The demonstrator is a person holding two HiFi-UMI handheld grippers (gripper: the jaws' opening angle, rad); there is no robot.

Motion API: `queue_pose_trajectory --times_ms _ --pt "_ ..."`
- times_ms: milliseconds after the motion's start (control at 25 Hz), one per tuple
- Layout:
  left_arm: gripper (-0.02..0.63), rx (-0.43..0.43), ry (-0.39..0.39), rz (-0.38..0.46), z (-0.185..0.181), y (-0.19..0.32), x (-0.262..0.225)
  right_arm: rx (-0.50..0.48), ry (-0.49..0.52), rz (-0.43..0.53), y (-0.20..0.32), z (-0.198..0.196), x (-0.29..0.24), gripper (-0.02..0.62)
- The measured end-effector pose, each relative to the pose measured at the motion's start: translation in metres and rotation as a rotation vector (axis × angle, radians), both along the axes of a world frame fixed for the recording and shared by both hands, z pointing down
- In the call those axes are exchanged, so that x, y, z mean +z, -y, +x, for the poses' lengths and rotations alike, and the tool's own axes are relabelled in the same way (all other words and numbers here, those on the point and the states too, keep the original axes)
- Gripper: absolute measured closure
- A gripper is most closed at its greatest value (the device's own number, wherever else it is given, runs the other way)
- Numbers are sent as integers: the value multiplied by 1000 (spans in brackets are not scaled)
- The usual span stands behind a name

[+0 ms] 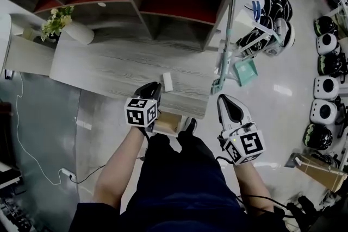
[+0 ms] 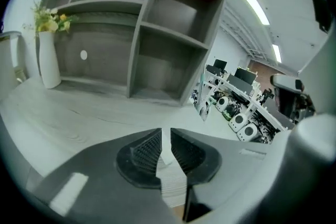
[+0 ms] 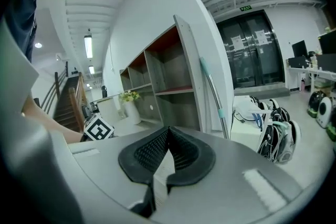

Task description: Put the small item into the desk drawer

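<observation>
- Drawer (image 1: 167, 123): tan box just nearer than the small white item (image 1: 167, 82), under the desk (image 1: 109, 70) edge. It looks part open and probably needs pulling wider.
- Left gripper (image 1: 154, 87): just near-left of the item, jaws barely parted, empty. Spread them wider, then pinch the item's narrow sides.
- Right gripper (image 1: 224, 100): well right of the item, jaws closed, empty. It is free for the drawer.
- Item: lies flat on the desk.

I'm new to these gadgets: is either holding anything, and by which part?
Nothing is held. The left gripper has its fingers slightly apart, empty; the right gripper is closed on nothing. The small white block lies on the desk.
</observation>
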State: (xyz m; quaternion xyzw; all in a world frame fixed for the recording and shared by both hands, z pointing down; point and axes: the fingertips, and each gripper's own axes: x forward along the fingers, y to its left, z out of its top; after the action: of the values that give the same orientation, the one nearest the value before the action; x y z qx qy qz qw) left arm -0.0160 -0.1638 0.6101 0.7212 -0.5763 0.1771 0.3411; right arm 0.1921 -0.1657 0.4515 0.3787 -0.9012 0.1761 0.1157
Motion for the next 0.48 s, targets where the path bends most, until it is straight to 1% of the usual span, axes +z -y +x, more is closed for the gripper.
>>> queue_pose_trajectory --times_ms 120,240,320,480 --pt "552 -31 -38 -58 1 4 19 -30 2 -19 1 2 10 589" --pt "537 -58 -102 -130 4 6 40 -49 -8 -40 3 5 19 589" --pt "528 -82 -146 -172 5 8 51 -51 -10 -55 3 7 27 589" --pt "499 -115 -228 -230 7 15 66 -44 -9 -79 2 9 38 589"
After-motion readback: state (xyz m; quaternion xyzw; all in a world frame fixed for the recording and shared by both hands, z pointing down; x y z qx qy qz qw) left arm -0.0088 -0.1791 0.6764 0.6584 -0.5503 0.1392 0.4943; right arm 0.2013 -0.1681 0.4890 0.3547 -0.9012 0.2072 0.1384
